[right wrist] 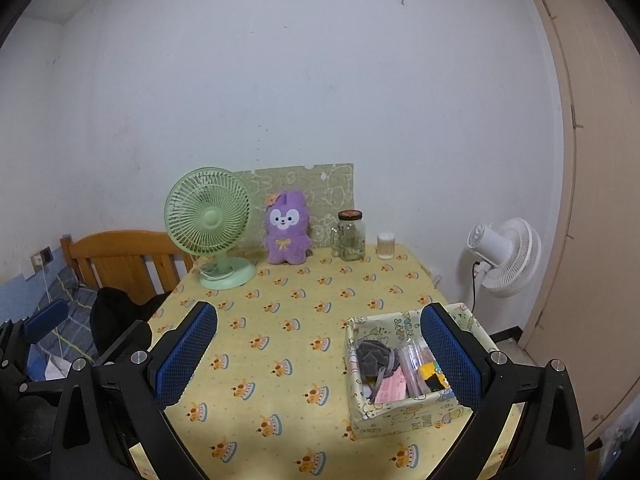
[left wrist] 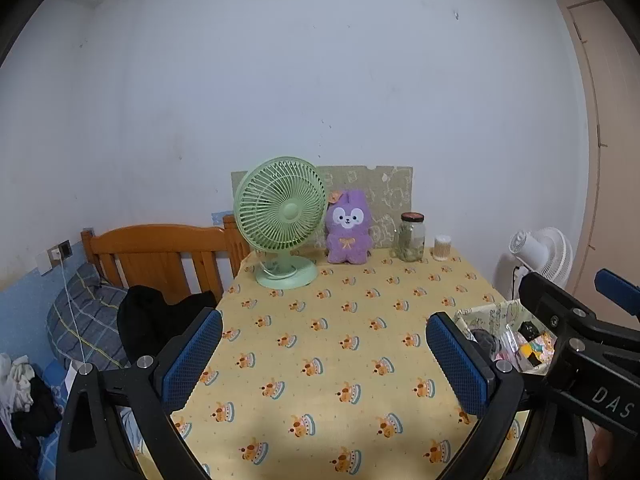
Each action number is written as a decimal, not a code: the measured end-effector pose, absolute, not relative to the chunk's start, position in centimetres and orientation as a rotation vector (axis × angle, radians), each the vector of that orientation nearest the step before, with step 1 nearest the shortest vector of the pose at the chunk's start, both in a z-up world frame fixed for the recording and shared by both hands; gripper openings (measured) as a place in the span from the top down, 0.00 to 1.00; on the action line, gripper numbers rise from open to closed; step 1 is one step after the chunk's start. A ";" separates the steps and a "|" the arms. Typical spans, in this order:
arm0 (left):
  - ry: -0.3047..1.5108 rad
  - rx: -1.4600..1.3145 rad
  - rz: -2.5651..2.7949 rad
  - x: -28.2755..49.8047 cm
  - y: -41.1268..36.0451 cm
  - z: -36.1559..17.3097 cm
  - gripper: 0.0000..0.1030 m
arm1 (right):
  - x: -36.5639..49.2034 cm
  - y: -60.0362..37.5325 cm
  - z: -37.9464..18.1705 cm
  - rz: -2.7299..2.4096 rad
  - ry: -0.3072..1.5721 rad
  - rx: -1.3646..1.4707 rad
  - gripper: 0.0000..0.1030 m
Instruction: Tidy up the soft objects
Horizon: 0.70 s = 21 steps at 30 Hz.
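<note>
A purple plush bunny point(left wrist: 347, 229) sits upright at the table's far edge against the wall, beside the green fan; it also shows in the right wrist view point(right wrist: 285, 229). A fabric storage box point(right wrist: 362, 412) stands on the table's front right, holding a grey soft pouch point(right wrist: 374, 357) and small items; its edge shows in the left wrist view point(left wrist: 486, 312). My left gripper point(left wrist: 324, 360) is open and empty above the table's front. My right gripper point(right wrist: 318, 354) is open and empty, its right finger point(right wrist: 450, 354) over the box.
A green desk fan point(left wrist: 282, 220) stands at the far left of the yellow tablecloth point(left wrist: 340, 320). A glass jar point(left wrist: 410, 238) and a small cotton-swab tub point(left wrist: 442, 247) sit far right. A wooden headboard point(left wrist: 160, 248) and bedding lie left; a white floor fan point(right wrist: 506, 254) stands right.
</note>
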State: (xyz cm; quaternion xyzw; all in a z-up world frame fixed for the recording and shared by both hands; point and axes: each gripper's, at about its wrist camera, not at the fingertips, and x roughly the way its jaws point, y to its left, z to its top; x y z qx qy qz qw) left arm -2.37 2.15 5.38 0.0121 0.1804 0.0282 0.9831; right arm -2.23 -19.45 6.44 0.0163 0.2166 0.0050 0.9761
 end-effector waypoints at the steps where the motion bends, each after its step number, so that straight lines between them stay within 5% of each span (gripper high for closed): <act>1: 0.363 0.025 0.056 -2.3 2.1 5.4 0.00 | -2.2 -19.6 6.5 0.010 0.437 0.038 0.00; 21: 0.375 0.025 0.062 -1.9 2.5 5.5 0.00 | -1.7 -20.1 6.3 0.008 0.451 0.039 0.00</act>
